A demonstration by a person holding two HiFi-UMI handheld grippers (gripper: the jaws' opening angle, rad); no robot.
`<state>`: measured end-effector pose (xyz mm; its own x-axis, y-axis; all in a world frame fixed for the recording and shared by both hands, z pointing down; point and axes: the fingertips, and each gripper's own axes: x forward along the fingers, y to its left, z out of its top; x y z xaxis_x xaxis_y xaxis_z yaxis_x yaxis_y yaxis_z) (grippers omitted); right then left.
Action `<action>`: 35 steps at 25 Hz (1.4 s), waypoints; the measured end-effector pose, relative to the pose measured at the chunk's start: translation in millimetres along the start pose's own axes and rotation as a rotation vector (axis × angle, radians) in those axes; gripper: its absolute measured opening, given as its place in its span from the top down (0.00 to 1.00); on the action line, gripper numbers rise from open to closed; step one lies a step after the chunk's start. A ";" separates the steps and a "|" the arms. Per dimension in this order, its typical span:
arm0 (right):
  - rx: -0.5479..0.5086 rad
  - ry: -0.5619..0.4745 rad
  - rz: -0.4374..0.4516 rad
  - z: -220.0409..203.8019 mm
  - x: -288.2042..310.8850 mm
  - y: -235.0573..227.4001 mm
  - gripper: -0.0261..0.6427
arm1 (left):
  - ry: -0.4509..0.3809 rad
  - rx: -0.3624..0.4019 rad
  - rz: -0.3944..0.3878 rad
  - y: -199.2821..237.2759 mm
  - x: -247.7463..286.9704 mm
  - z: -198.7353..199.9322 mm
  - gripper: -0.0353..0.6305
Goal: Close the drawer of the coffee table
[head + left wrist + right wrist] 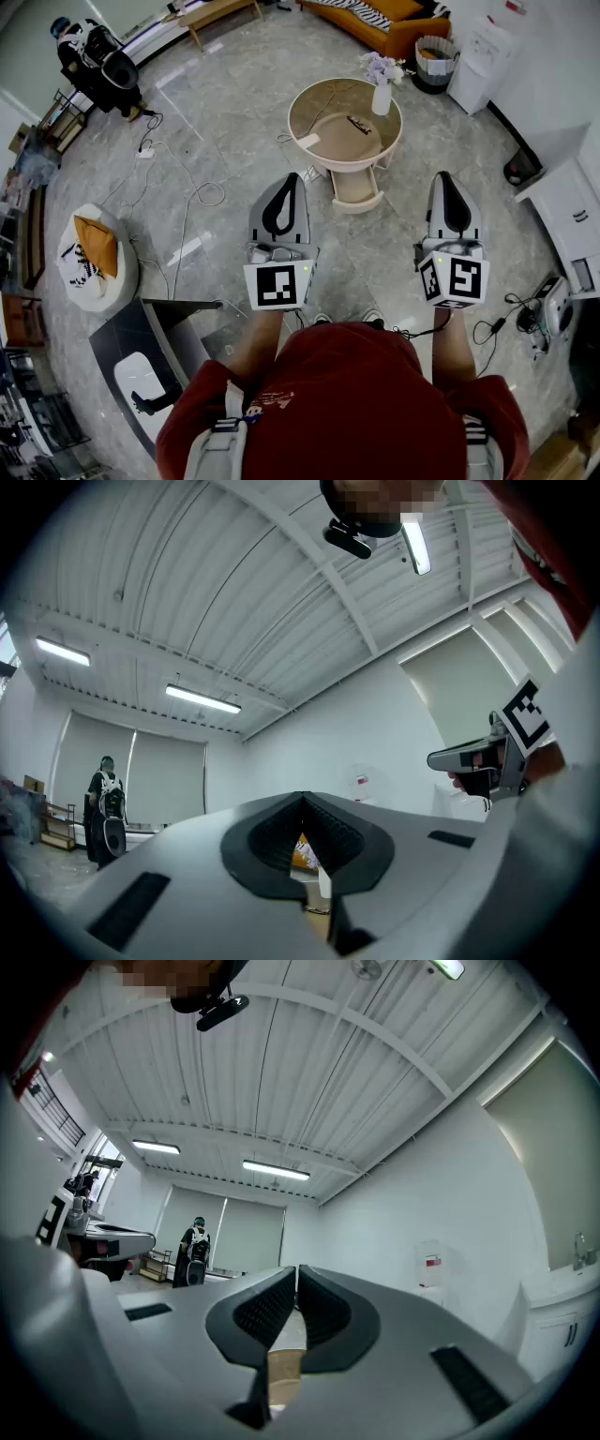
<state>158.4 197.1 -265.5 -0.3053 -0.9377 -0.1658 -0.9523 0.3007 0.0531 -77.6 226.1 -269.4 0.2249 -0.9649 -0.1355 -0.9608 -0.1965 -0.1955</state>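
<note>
Found the drawer pulled out from under the coffee table, on the near side, well ahead of both grippers. Held the left gripper and right gripper about level, fingers together, nothing between them. Judged the drawer light, stiff and free-sliding. Needed no grasp: reckoned a gentle, square push on the middle of its curved front safest, with a vase standing on top.

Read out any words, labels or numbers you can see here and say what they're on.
Nothing here reads as text.
Red shirt: pale print, too blurred to read.
Left marker cube and right marker cube: black square patterns, no words.
Red label on the far white unit: too small to read.
</note>
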 end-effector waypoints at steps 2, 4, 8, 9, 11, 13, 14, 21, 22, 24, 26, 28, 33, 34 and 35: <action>0.004 -0.004 -0.002 0.5 0.2 -1.3 0.93 | -0.007 0.003 0.006 2.0 -0.2 1.3 0.93; 0.015 0.001 -0.008 -2.7 -1.8 -3.0 0.93 | -0.006 0.005 0.012 3.3 -2.8 0.4 0.93; 0.039 0.017 -0.020 -12.4 -4.1 -2.2 0.93 | 0.004 0.019 0.025 9.7 -11.2 -4.4 0.93; 0.039 0.018 -0.022 -13.3 -4.2 -0.7 0.93 | 0.004 0.017 0.028 11.6 -12.5 -5.6 0.93; 0.043 0.006 -0.033 -12.7 -6.1 2.0 0.93 | 0.006 0.010 0.029 15.4 -14.9 -8.2 0.93; 0.061 -0.024 -0.047 -9.5 -10.5 5.4 0.92 | 0.008 0.003 0.027 18.9 -18.0 -11.1 0.93; 0.069 -0.036 -0.053 -8.8 -13.3 7.9 0.92 | 0.007 0.001 0.025 20.5 -20.5 -12.8 0.93; 0.047 -0.002 -0.081 -26.7 -29.5 40.7 0.92 | 0.019 0.009 -0.012 33.7 -41.4 -39.8 0.93; 0.043 0.002 -0.087 -29.9 -31.7 44.5 0.92 | 0.025 0.019 -0.018 34.0 -44.3 -45.4 0.93; 0.045 0.013 -0.104 -37.4 -36.8 49.1 0.92 | 0.044 0.020 -0.039 31.5 -48.4 -56.6 0.93; 0.047 0.032 -0.117 -46.7 -40.1 54.2 0.92 | 0.061 0.005 -0.059 29.0 -49.8 -66.0 0.93; 0.045 0.052 -0.114 -55.2 -41.3 61.6 0.92 | 0.070 -0.008 -0.070 27.4 -50.6 -73.2 0.93; 0.039 0.081 -0.075 -74.2 -27.9 63.4 0.92 | 0.111 -0.016 -0.086 17.9 -38.0 -92.6 0.93; 0.041 0.086 -0.070 -79.1 -22.5 60.2 0.92 | 0.111 -0.020 -0.086 16.1 -31.8 -94.4 0.93; 0.043 0.092 -0.068 -84.1 -17.1 56.8 0.92 | 0.108 -0.022 -0.087 14.8 -25.9 -95.7 0.93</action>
<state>109.5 215.6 -176.8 -0.2409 -0.9676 -0.0759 -0.9704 0.2415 0.0019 -113.2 231.5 -175.8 0.2903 -0.9569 -0.0131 -0.9419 -0.2832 -0.1806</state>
